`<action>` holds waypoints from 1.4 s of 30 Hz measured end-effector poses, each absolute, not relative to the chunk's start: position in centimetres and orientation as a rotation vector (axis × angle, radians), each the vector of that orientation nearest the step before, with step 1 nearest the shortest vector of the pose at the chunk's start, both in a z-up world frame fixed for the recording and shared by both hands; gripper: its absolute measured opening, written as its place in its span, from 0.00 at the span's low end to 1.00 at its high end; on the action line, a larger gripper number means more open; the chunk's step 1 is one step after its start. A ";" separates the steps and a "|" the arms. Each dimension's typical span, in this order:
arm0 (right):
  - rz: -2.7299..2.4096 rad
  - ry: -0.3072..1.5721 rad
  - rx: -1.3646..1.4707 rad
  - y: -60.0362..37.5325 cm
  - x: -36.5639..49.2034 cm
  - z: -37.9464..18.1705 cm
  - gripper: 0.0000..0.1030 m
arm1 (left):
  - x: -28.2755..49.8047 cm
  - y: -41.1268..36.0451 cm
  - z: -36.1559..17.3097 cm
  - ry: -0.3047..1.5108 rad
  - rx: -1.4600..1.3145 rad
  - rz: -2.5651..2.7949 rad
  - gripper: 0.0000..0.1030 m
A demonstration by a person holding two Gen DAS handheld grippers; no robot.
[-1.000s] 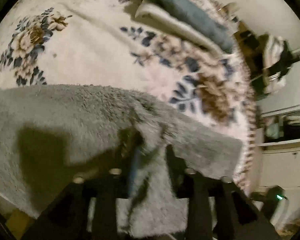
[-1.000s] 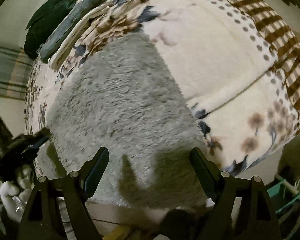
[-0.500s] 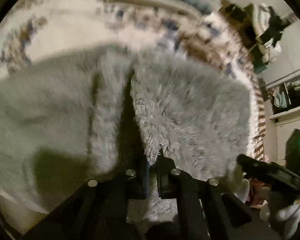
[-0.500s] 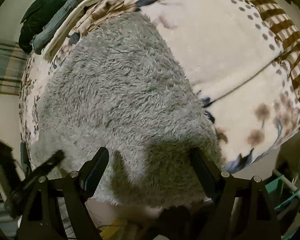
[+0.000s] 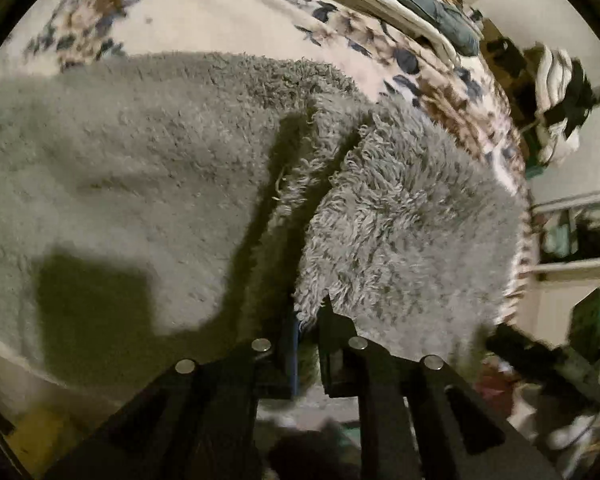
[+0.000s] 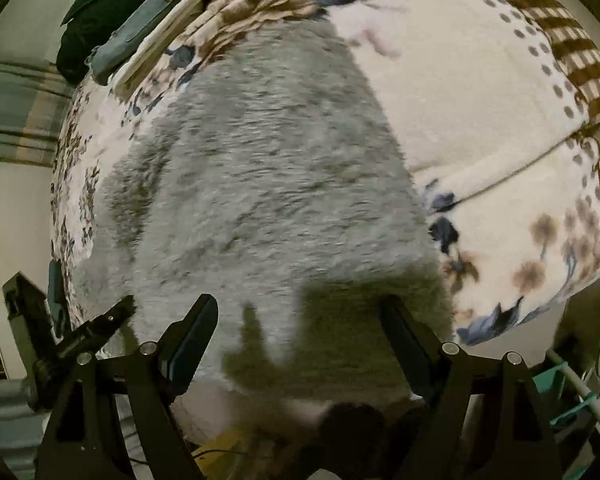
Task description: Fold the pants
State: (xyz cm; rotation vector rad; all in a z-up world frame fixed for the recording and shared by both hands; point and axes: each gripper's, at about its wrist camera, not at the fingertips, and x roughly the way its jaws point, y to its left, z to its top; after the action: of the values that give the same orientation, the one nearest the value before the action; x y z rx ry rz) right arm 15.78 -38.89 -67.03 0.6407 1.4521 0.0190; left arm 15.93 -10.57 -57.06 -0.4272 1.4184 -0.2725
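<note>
Folded-over pants (image 5: 400,216) flap widened | left gripper (image 5: 308,344) clamped | right gripper (image 6: 296,340) spread

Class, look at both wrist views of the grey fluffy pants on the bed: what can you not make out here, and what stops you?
- Pants waistband and leg ends: neither view shows them clearly; the fisheye frame crops the cloth.
- Cloth edge inside the left gripper: left wrist view, hidden by its nearly closed fingers.
- Pile texture: right wrist view, motion blur.
- Whether the open right gripper touches the pants: its shadow hides it.
- Folded clothes at the bed's far end: too small to identify.
</note>
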 end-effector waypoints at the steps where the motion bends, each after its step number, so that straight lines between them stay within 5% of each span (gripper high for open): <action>1: 0.024 1.451 0.635 -38.9 15.8 -66.9 0.83 | 15.9 -10.4 -56.5 1.406 -0.455 -0.284 0.15; 3: 0.031 1.450 0.625 -38.9 15.8 -66.7 0.83 | 16.1 -10.0 -54.9 1.347 -0.500 -0.300 0.40; 5: 0.032 1.452 0.621 -38.9 15.8 -66.7 0.83 | 16.7 -9.8 -54.2 1.301 -0.531 -0.307 0.58; 6: 0.029 1.456 0.621 -39.0 15.7 -66.8 0.83 | 17.1 -9.8 -54.3 1.293 -0.532 -0.297 0.58; 13: 0.011 1.466 0.668 -39.7 15.7 -67.7 0.83 | 20.6 -12.7 -59.8 1.397 -0.392 -0.286 0.56; 15: 0.003 1.468 0.656 -39.7 16.0 -67.7 0.83 | 20.1 -13.0 -59.4 1.359 -0.397 -0.334 0.12; 20: 0.002 1.470 0.636 -39.6 16.8 -67.5 0.83 | 16.7 -11.7 -56.0 1.324 -0.412 -0.350 0.11; 31: 0.017 1.489 0.503 -36.8 19.5 -66.3 0.83 | 16.8 -8.9 -57.9 1.312 -0.647 -0.292 0.18; 34: 0.049 1.505 0.484 -35.8 19.3 -66.2 0.83 | 15.0 -7.6 -55.2 1.211 -0.704 -0.289 0.55; 35: 0.057 1.520 0.478 -35.4 19.3 -66.3 0.83 | 14.2 -6.7 -54.3 1.174 -0.722 -0.265 0.78; 36: 0.066 1.544 0.466 -34.8 19.3 -66.4 0.83 | 13.5 -5.9 -53.6 1.141 -0.739 -0.241 0.86; 42: 0.139 1.570 0.358 -31.9 19.6 -65.0 0.83 | 9.4 2.8 -52.3 0.990 -0.746 0.085 0.87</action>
State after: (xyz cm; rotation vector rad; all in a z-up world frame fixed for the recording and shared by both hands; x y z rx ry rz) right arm 19.56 -31.87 -65.01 0.3577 1.5705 0.1393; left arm 9.45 2.82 -52.30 -0.7459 0.9903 0.0849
